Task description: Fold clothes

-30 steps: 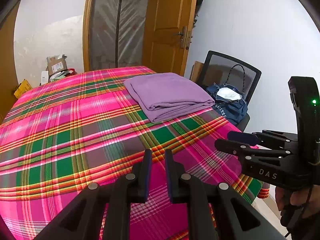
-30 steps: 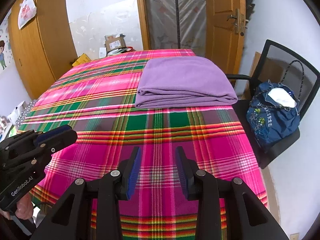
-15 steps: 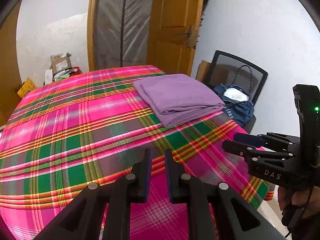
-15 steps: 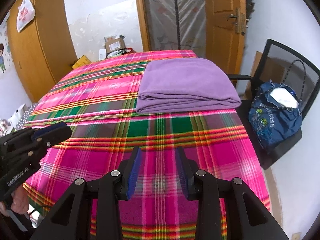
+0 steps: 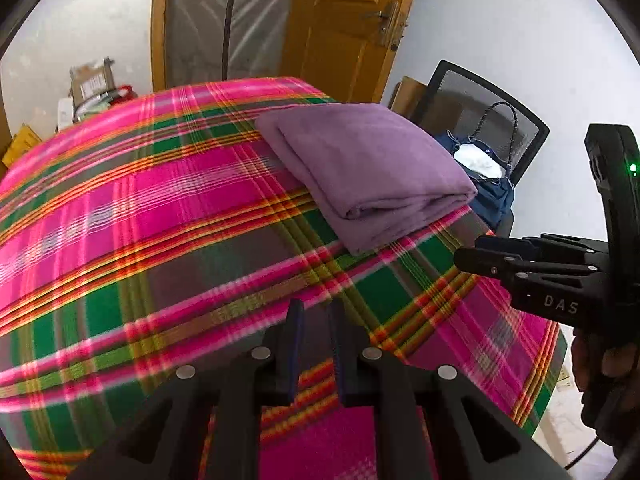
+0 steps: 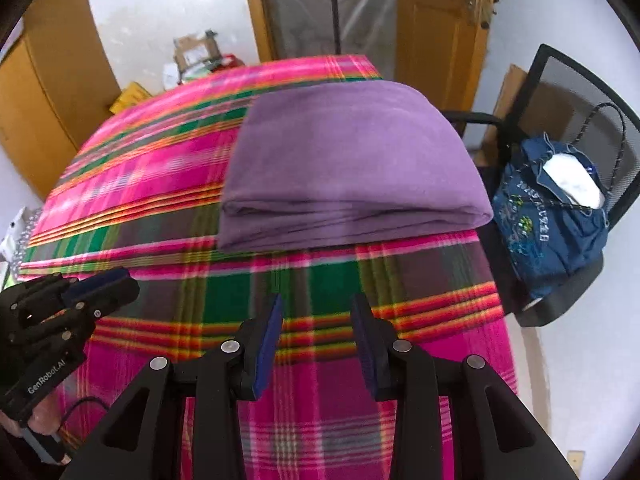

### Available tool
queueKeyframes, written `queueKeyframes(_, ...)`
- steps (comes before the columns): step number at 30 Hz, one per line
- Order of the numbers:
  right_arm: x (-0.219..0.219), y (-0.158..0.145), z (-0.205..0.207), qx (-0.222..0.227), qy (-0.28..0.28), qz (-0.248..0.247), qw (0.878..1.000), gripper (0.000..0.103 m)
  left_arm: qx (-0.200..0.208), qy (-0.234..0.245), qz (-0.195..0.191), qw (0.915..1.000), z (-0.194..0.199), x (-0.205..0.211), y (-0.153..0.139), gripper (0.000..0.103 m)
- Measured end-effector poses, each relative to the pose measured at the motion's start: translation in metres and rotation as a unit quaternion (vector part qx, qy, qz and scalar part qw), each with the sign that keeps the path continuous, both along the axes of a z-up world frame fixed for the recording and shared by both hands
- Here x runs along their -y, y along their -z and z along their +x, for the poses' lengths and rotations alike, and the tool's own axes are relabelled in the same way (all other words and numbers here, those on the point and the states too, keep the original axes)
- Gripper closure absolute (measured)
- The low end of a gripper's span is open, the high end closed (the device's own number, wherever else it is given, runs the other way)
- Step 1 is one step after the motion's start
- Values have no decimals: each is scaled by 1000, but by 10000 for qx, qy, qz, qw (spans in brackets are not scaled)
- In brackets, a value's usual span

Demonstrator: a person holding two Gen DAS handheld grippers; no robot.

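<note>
A folded purple cloth [image 5: 368, 172] [image 6: 352, 168] lies flat on the far right part of the table, its folded edge facing me. My left gripper [image 5: 316, 312] hovers over the plaid tablecloth short of the cloth, with a narrow empty gap between its pads. To its right, my right gripper [image 6: 318, 308] [image 5: 480, 252] stands open wider and holds nothing, just short of the cloth's near edge. In the right wrist view the left gripper [image 6: 100, 284] shows at the left edge. Neither gripper touches the cloth.
A pink, green and orange plaid tablecloth [image 5: 160, 240] [image 6: 140, 184] covers the table. A black mesh chair [image 6: 580, 92] with a blue bag [image 6: 552, 220] stands close to the table's right side. A wooden door [image 5: 340, 28] and boxes [image 6: 196, 52] are beyond the far end.
Both grippers have moved forward over the table toward the purple cloth, which now looks larger and nearer. Their jaw gaps look the same, and the cloth has not moved.
</note>
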State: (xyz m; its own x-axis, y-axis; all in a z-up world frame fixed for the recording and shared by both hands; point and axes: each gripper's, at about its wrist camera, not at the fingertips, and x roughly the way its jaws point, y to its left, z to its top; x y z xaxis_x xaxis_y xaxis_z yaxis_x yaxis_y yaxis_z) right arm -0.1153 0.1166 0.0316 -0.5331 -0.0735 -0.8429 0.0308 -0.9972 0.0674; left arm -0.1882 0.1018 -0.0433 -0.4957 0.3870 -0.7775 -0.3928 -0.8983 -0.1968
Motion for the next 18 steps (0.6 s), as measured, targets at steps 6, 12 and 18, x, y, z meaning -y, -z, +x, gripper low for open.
queueKeyframes(6, 2, -10, -22, 222, 67, 13, 9997, 67, 207, -149, -65, 9997, -25, 2, 2, 90)
queueKeyframes(12, 2, -11, -27, 119, 60, 66, 9999, 67, 7, -227, -103, 9997, -25, 1, -1, 90)
queueKeyframes(18, 0, -17, -6, -500, 121, 165, 9985, 67, -478, -233, -83, 9985, 0, -4, -12, 90)
